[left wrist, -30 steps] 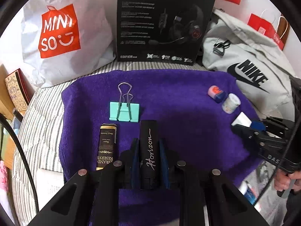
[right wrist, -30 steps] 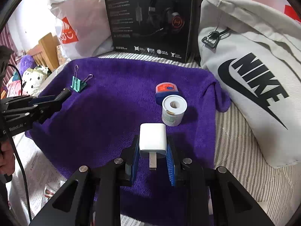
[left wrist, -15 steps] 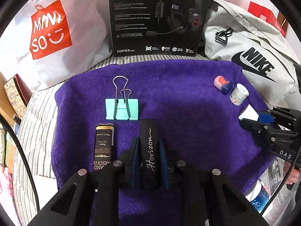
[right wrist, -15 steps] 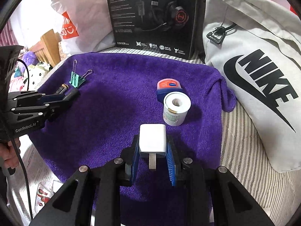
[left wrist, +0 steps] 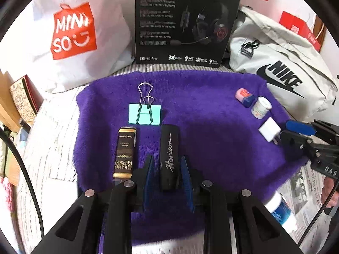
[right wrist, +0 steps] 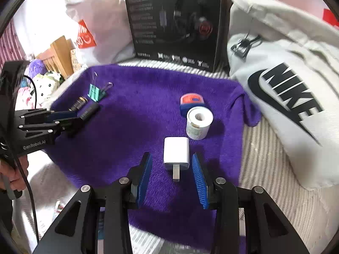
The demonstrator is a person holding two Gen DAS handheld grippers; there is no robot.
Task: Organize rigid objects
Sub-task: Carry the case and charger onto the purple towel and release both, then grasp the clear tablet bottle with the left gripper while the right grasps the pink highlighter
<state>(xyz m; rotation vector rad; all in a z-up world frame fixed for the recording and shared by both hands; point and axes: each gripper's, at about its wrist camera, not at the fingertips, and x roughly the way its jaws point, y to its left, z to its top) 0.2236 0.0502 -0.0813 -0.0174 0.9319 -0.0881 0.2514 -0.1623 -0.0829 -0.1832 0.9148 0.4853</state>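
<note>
Purple towel [left wrist: 211, 148] carries everything. Your left gripper [left wrist: 167, 173] is spread; black Horizon case [left wrist: 168, 156] lies between its pads near the towel's front-left edge, gold-capped tube [left wrist: 124, 152] just beside it. Your right gripper [right wrist: 172, 177] is spread too; white charger [right wrist: 176, 153] lies between its pads, untouched, near the front-right edge.
</note>
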